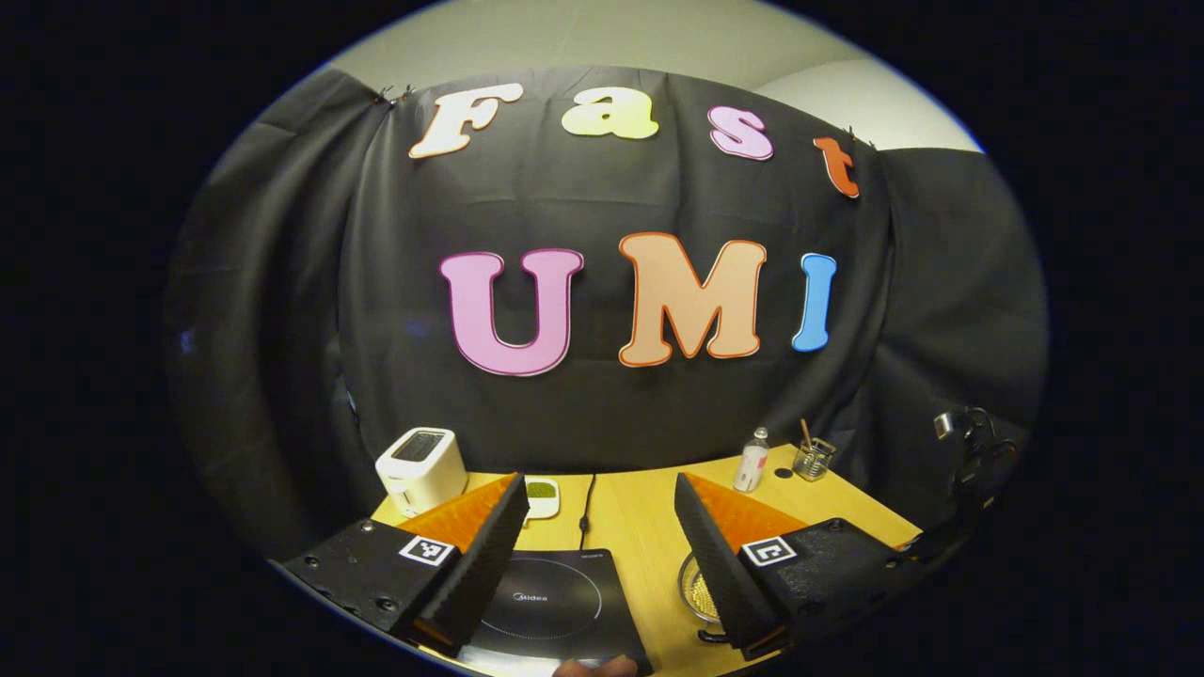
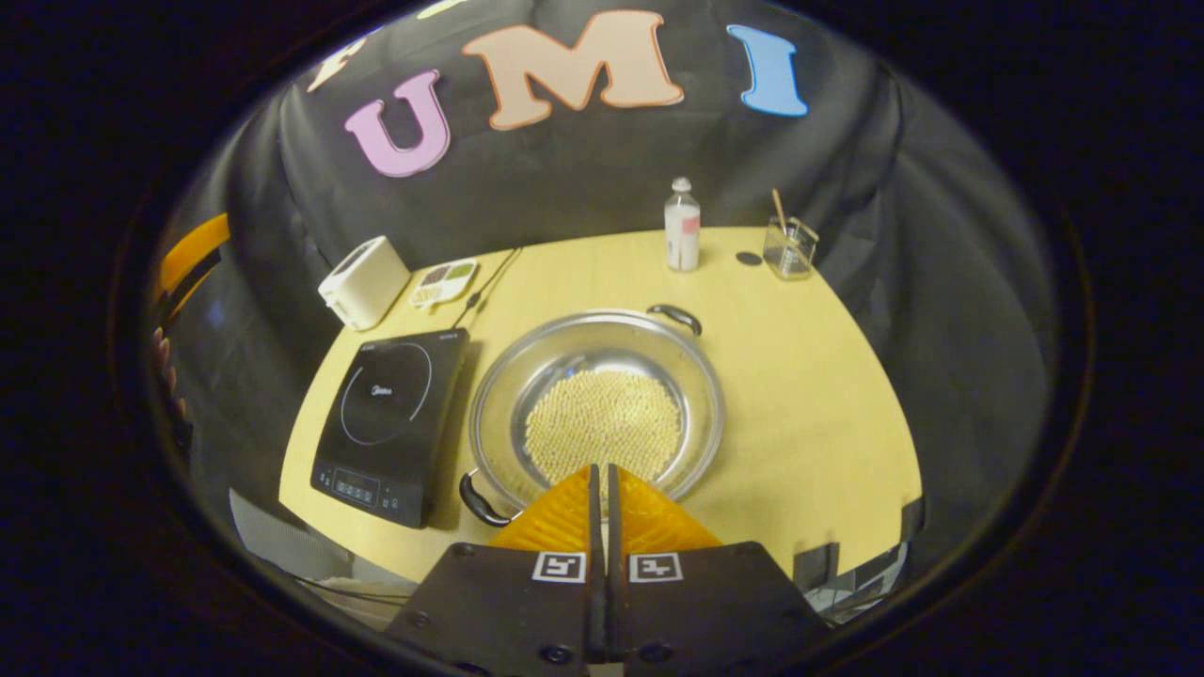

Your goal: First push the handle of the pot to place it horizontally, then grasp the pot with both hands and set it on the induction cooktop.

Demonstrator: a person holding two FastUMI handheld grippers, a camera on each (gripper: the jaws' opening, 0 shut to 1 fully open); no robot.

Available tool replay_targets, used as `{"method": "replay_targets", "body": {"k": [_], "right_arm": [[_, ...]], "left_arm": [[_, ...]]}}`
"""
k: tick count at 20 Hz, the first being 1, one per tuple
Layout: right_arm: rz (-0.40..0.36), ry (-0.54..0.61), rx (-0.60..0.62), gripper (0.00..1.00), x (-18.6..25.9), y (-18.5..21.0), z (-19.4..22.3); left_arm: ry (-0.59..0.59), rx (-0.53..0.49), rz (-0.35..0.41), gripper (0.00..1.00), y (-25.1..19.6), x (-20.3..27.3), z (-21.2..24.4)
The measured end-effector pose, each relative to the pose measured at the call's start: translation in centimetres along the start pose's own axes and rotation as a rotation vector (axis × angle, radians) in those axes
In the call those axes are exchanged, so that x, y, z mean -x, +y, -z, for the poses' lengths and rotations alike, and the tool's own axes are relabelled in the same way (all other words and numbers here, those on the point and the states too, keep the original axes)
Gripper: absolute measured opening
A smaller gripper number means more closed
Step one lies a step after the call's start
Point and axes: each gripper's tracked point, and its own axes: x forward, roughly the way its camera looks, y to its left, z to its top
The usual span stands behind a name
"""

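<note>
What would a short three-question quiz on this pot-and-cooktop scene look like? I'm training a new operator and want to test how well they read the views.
1. True or false: the pot already sits on the induction cooktop.
2. In the right gripper view, the pot's two handles lie:
A. level, left and right
B. one near-left, one far-right
C. both on the far rim
3. Fill in: the left gripper is ____, while the right gripper is shut on nothing.

Key
1. False: it stands on the table, beside the cooktop.
2. B: near handle, far handle.
3. open
</note>
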Motion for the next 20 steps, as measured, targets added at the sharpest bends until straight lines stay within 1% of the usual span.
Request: {"method": "replay_targets", "body": {"k": [4, 5, 6, 9, 12, 14, 15, 16, 17, 20], "right_arm": [[0.036, 0.113, -0.039, 0.03, -1.9, 1.7, 4.6], [0.049, 0.137, -0.045, 0.03, -2.4, 2.0, 5.5], [0.059, 0.154, -0.048, 0.03, -2.9, 2.2, 6.3], [0.087, 0.205, -0.032, 0.03, -4.0, 3.1, 8.1], [0.111, 0.249, 0.007, 0.03, -5.4, 3.8, 9.9], [0.12, 0.274, 0.017, 0.03, -6.2, 4.1, 10.8], [0.123, 0.28, 0.019, 0.0, -6.6, 4.3, 11.0], [0.128, 0.286, 0.021, 0.0, -6.9, 4.4, 11.2], [0.127, 0.291, 0.017, 0.03, -7.1, 4.6, 11.3], [0.113, 0.295, -0.012, 0.03, -7.8, 5.7, 11.2]], "left_arm": [[0.017, 0.015, 0.047, 0.96, 1.4, -1.3, 1.9], [0.021, 0.013, 0.059, 0.92, 1.8, -1.6, 2.3], [0.026, 0.013, 0.07, 0.96, 2.2, -1.8, 2.6], [0.035, 0.026, 0.096, 0.96, 3.4, -2.1, 3.6], [0.049, 0.041, 0.101, 0.96, 4.7, -2.4, 4.6], [0.058, 0.05, 0.104, 0.96, 5.2, -2.3, 5.2], [0.062, 0.052, 0.103, 0.96, 5.4, -2.2, 5.4], [0.067, 0.054, 0.101, 0.95, 5.7, -2.0, 5.7], [0.072, 0.056, 0.099, 0.95, 6.0, -2.0, 6.0], [0.079, 0.062, 0.085, 0.95, 6.9, -1.8, 6.5]]}}
